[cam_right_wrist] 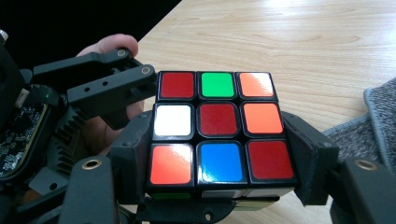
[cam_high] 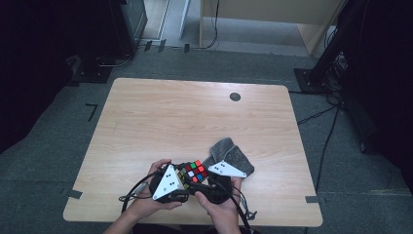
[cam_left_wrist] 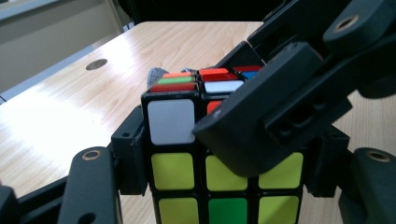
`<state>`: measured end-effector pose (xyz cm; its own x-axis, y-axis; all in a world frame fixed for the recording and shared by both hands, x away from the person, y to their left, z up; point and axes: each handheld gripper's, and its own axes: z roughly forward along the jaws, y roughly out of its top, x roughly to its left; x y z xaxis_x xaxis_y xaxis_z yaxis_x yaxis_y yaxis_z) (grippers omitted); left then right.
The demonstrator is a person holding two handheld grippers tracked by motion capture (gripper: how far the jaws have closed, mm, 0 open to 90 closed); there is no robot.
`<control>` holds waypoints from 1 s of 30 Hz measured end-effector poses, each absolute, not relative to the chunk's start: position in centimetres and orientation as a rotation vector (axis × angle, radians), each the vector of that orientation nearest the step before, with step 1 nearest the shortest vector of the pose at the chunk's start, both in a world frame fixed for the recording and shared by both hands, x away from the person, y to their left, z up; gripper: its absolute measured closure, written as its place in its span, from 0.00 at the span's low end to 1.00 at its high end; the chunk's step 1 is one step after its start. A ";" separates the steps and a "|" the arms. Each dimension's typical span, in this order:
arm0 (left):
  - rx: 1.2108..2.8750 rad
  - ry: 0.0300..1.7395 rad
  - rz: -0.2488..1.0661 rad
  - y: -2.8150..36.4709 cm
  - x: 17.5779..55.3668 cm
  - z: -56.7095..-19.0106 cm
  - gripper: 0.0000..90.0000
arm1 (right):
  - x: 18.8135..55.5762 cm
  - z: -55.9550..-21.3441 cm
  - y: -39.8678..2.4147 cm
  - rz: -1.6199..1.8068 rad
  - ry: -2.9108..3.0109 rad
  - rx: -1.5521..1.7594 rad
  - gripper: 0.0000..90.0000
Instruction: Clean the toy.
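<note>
cube [cam_right_wrist: 217, 133] clamped between both hand-held grippers, left [cam_left_wrist: 224, 186] and right [cam_right_wrist: 219, 186], seemingly above table [cam_high: 195, 112].

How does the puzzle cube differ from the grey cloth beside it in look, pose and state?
The puzzle cube is a hard block of bright stickers in a black frame; the grey cloth is soft, plain and speckled. The cube is gripped between the jaws of both the left gripper and the right gripper; the cloth lies untouched. The cube sits squarely upright; the cloth is loosely folded and flat. Both sit near the table's front edge.
</note>
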<state>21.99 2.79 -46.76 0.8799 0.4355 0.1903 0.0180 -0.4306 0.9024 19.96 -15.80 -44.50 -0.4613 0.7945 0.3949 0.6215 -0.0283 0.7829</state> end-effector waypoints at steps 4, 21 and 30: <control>1.960 0.351 0.468 3.2 22.2 -46.7 0.37 | 20.2 -44.3 -16.1 1.557 2.070 1.503 0.33; 1.594 0.777 0.117 7.9 26.0 -45.4 0.37 | 19.5 -46.7 -15.2 1.621 1.967 1.354 0.24; 1.567 0.776 0.026 6.4 25.2 -45.3 0.37 | 19.4 -46.4 -13.9 1.618 1.937 1.318 0.24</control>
<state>25.22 6.40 -45.35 0.7682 0.4822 -0.4210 0.4533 0.0546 0.8897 19.42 -13.93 -46.41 -0.5377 0.7811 0.3175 0.4515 -0.0513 0.8908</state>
